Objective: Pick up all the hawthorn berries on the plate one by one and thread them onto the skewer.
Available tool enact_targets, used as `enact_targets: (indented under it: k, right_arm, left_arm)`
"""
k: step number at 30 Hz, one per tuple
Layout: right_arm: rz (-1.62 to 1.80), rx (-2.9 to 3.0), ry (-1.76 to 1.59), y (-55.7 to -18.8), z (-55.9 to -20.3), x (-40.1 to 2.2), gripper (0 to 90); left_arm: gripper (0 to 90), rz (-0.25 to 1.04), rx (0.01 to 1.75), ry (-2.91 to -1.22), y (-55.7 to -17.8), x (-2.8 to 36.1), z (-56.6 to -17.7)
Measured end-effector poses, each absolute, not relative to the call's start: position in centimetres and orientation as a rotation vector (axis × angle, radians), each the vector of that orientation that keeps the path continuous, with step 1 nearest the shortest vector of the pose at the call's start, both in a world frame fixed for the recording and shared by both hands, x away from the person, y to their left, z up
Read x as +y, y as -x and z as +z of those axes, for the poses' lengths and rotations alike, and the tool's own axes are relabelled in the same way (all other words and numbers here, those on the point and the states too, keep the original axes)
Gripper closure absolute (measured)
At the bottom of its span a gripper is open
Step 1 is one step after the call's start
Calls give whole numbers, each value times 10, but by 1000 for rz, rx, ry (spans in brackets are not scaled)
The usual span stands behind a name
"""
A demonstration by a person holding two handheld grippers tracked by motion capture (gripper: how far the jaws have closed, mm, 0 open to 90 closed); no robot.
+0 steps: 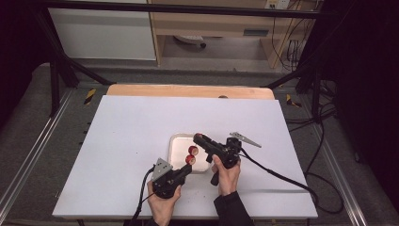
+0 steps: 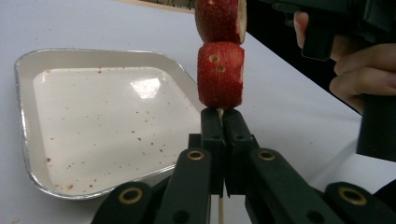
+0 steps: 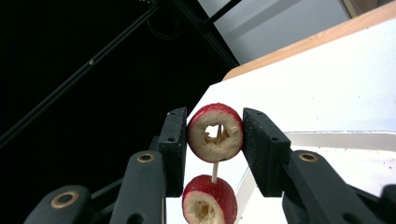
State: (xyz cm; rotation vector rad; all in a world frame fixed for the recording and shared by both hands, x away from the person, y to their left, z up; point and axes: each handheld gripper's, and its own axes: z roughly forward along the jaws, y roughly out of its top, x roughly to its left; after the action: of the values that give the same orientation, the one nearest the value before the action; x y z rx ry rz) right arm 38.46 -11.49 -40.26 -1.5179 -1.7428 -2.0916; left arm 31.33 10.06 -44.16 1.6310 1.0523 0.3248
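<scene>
A thin wooden skewer (image 2: 219,207) carries two red, cored fruit pieces with pale flesh. My left gripper (image 2: 223,116) is shut on the skewer just below the lower fruit piece (image 2: 220,74) and holds it upright over the table. The upper fruit piece (image 3: 199,141) sits between the pads of my right gripper (image 3: 215,133), which press on both its sides. Below it the bare skewer (image 3: 215,171) runs down into the lower piece (image 3: 205,200). From above, both pieces (image 1: 192,155) hang over the tray (image 1: 176,141), between the left gripper (image 1: 188,168) and the right gripper (image 1: 198,138).
The shallow silver-rimmed tray (image 2: 93,121) is speckled with red crumbs and lies on the white tabletop (image 1: 122,141). A wooden strip (image 1: 188,90) runs along the table's far edge. Cables trail off the table at right (image 1: 282,176). The person's right hand (image 2: 359,70) is close by.
</scene>
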Motion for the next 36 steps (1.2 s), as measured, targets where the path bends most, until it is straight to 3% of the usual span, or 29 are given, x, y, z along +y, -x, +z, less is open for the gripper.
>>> enact_targets:
  k: [7,22,27,36]
  right_arm:
    - [-2042,-1783,1527,-386,-402,-116,602]
    - [-1834,-2317,1453,-394,-394,-136,149]
    - [-1713,-2492,1381,-396,-398,-144,78]
    - [-1569,-2654,1312,-394,-410,-168,31]
  left_arm:
    - [884,337,1050,-1655,-314,99,-445]
    - [884,376,1064,-1712,-316,120,-438]
    - [883,376,1064,-1739,-318,124,-437]
    - [883,368,1044,-1785,-320,131,-433]
